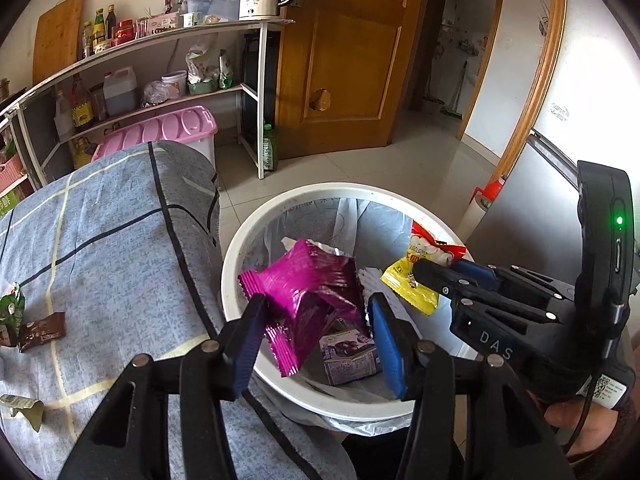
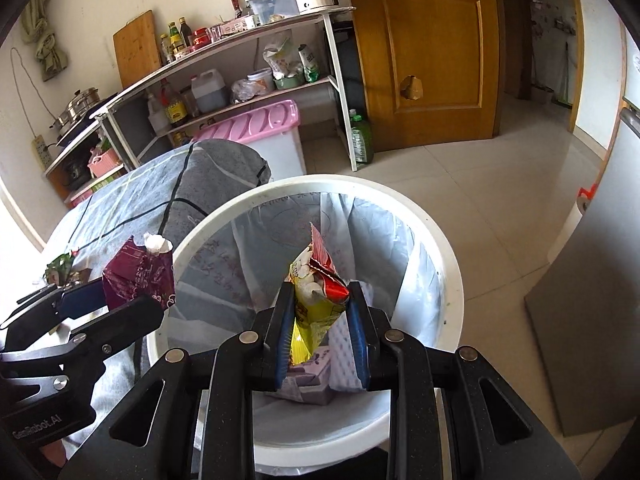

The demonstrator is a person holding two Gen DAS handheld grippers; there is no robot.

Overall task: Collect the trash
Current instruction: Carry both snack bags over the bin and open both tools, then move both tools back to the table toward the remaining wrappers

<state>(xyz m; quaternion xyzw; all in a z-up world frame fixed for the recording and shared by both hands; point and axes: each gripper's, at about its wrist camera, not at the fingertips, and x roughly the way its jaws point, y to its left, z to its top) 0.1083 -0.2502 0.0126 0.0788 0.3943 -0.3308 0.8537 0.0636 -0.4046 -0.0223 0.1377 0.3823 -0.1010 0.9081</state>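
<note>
Both grippers hang over the white bin (image 1: 240, 256). The left gripper (image 1: 316, 336) is spread wide, its crinkly magenta foil wrapper (image 1: 308, 280) seemingly let go above the liner. The right gripper (image 2: 320, 328) pinches a glossy yellow-red snack bag (image 2: 316, 280). A purple carton (image 1: 352, 356) already lies inside. Beside the bin, 3 crumpled wrappers remain on the checked cloth (image 1: 112, 248), including a brown one (image 1: 42, 330).
</note>
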